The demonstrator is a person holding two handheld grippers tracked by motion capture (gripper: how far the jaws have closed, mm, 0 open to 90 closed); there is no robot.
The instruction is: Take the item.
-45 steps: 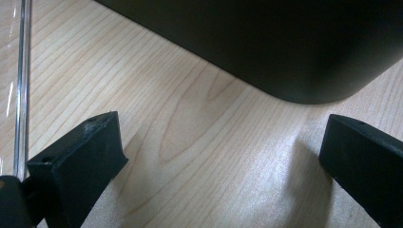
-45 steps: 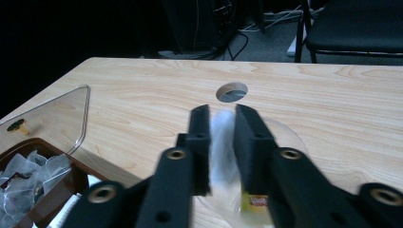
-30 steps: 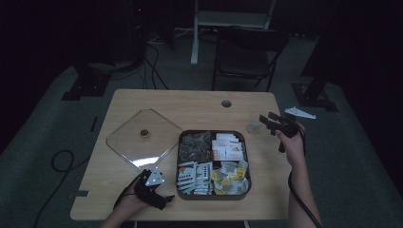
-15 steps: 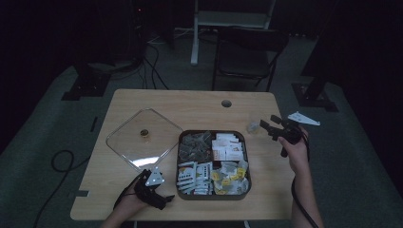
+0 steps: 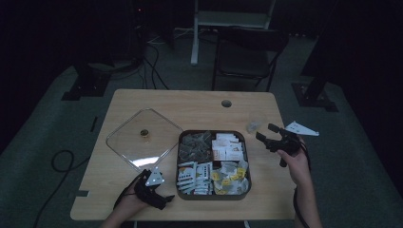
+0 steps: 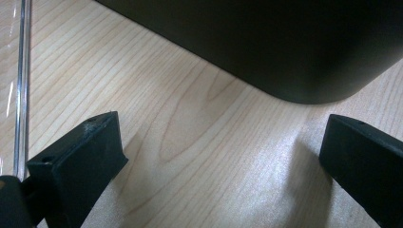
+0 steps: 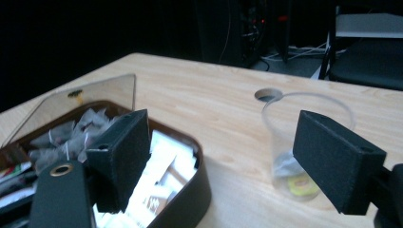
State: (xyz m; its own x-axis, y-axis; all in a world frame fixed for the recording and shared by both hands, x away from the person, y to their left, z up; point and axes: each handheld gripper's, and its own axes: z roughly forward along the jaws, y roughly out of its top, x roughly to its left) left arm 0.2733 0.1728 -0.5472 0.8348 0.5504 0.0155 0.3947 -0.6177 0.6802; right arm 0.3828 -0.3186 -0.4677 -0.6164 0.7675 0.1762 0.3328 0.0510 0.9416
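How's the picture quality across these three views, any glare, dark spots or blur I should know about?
High view: dim overall, floor and room nearly black, the table lit, a glare patch on the clear lid. Left gripper view: bright and sharp on the wood grain, with soft shadows by the jaws and the box a featureless black. Right gripper view: background black, the near jaws slightly soft, the clear cup faint against the wood.

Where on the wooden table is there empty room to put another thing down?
The far strip of the light wooden table, beyond the clear square lid and the dark tray of tea bags, is bare. So is the near right corner. Around the clear plastic cup and the right gripper it is crowded.
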